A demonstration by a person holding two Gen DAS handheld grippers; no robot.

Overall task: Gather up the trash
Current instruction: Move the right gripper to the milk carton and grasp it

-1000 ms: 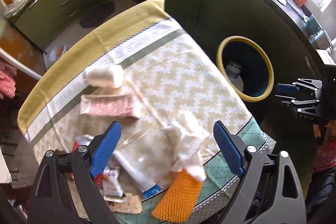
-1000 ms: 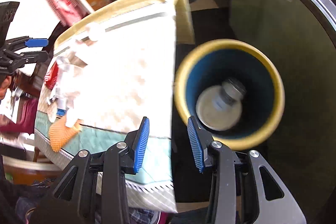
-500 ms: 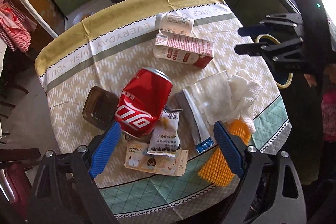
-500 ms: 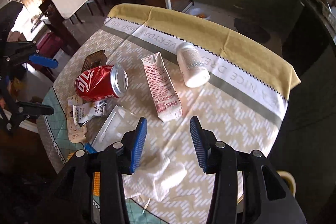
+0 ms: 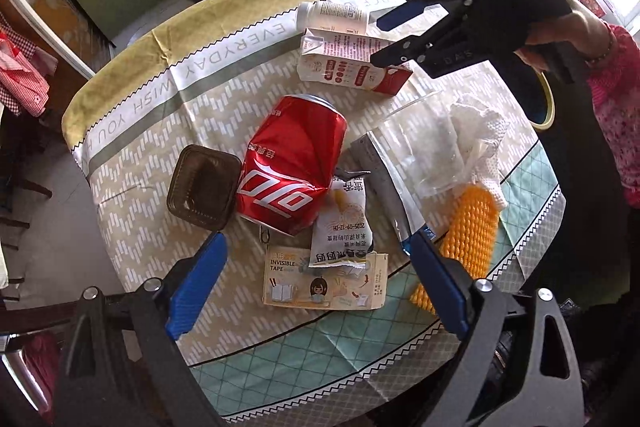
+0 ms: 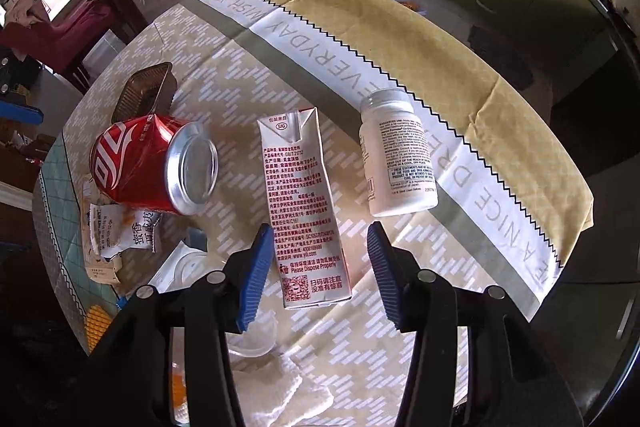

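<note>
Trash lies on a round clothed table. My left gripper hangs open above a snack wrapper and a tape card, just below a dented red cola can. My right gripper points down over a milk carton. Its jaws are opening, the carton's near end lies between the pads, and neither pad touches it. A white pill bottle lies to the carton's right. The left wrist view shows the right gripper over the carton.
A brown plastic tray sits left of the can. A clear bag, white netting and an orange foam net lie near the table's right edge. A yellow bin rim shows beyond, behind a person's sleeve.
My right gripper swung from above the bin to over the table, now above the carton, with its jaws wider. My left gripper shifted across the table to the can and wrappers.
</note>
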